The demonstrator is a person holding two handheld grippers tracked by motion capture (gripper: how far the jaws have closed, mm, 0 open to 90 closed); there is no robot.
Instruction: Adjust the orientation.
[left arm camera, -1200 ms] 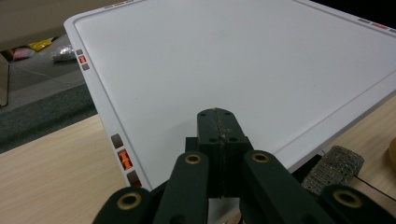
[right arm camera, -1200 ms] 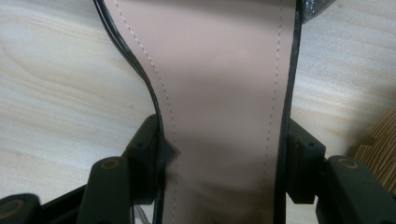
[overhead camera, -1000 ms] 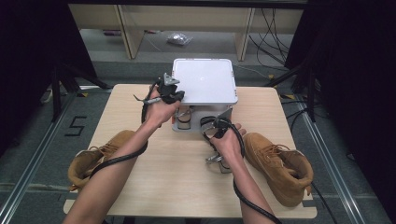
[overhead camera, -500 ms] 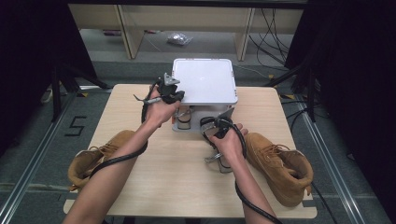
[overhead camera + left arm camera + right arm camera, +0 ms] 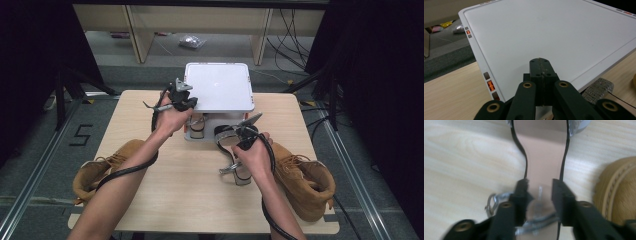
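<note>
A sandal (image 5: 541, 157) with a pink insole, black edges and a silver buckle strap (image 5: 499, 200) lies under my right gripper (image 5: 539, 187). Its jaws have just been closing and now press on the sandal's two edges near the heel. From above, that gripper (image 5: 235, 167) points down at the sandal (image 5: 243, 176) on the table's middle. My left gripper (image 5: 540, 62) is shut, its tips together over the near left corner of a white box lid (image 5: 554, 32). The lid (image 5: 220, 87) stands raised, with a second sandal (image 5: 197, 125) beneath it.
One tan boot (image 5: 107, 167) lies at the table's (image 5: 190, 200) left edge, another (image 5: 302, 182) at the right, close to my right hand; it also shows beside the right jaw (image 5: 619, 192). A glittery strap (image 5: 599, 88) peeks from under the lid.
My right hand has lifted a little and shifted toward the near right over the sandal. The left hand has stayed at the lid.
</note>
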